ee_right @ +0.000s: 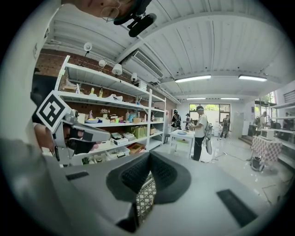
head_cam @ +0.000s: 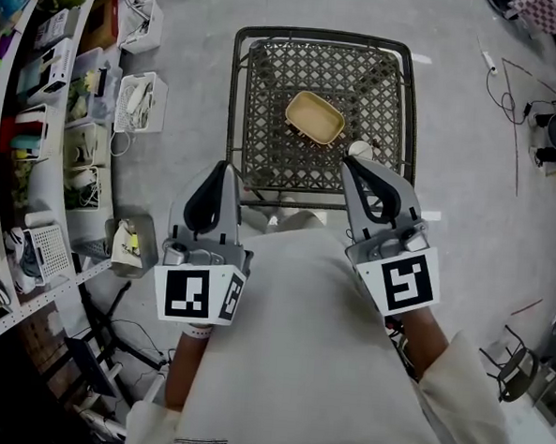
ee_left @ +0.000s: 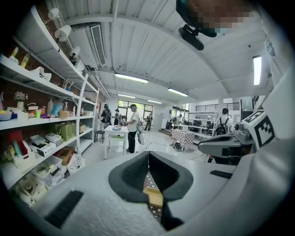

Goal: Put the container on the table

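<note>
The shallow beige container (head_cam: 314, 117) lies on the dark lattice-top table (head_cam: 268, 84), right of its middle. Both grippers hover at the table's near edge, close to my body. My left gripper (head_cam: 223, 166) is shut and holds nothing; in the left gripper view its black pads (ee_left: 133, 173) meet at the tip of the gripper (ee_left: 148, 156), and the container (ee_left: 153, 196) shows through the gap below them. My right gripper (head_cam: 350, 162) is also shut and empty, about a hand's length short of the container. In the right gripper view only the table's lattice (ee_right: 146, 198) shows below the gripper (ee_right: 150, 156).
A small white round thing (head_cam: 359, 148) sits on the table by the right gripper's tip. White shelves (head_cam: 50, 109) packed with boxes run along the left. Cables (head_cam: 512, 85) and a stand lie on the floor at right. People stand at a white table (ee_left: 116, 131) farther off.
</note>
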{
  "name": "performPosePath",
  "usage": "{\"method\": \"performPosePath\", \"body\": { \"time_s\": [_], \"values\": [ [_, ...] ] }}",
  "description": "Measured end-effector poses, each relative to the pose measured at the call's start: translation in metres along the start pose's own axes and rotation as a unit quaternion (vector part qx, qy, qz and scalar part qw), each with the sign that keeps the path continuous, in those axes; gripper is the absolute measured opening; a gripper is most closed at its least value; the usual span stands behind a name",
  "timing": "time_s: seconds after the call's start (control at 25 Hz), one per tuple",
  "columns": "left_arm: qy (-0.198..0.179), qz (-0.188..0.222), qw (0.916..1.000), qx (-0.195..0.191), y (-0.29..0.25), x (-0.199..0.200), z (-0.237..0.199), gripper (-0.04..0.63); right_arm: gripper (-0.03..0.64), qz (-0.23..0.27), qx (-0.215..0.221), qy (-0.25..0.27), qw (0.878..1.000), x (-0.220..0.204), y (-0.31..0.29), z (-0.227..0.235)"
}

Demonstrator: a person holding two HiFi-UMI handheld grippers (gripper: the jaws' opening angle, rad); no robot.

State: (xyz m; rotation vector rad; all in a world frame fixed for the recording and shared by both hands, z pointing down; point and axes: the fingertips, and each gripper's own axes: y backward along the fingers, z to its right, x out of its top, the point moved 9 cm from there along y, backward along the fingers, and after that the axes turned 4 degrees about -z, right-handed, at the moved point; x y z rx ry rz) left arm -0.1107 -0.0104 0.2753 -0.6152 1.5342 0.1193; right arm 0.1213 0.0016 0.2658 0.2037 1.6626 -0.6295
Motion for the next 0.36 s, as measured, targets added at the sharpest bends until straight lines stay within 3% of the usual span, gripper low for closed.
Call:
{"method": "performPosePath", "body": {
  "time_s": [0.36],
  "values": [
    [-0.002,-0.005,1.0,-0.006,-0.0008,-0.0007,0.0045,0.026,0.017,0.0,-0.002,0.002,1.0,0.0004,0.0028,0.0013]
  ]
}}
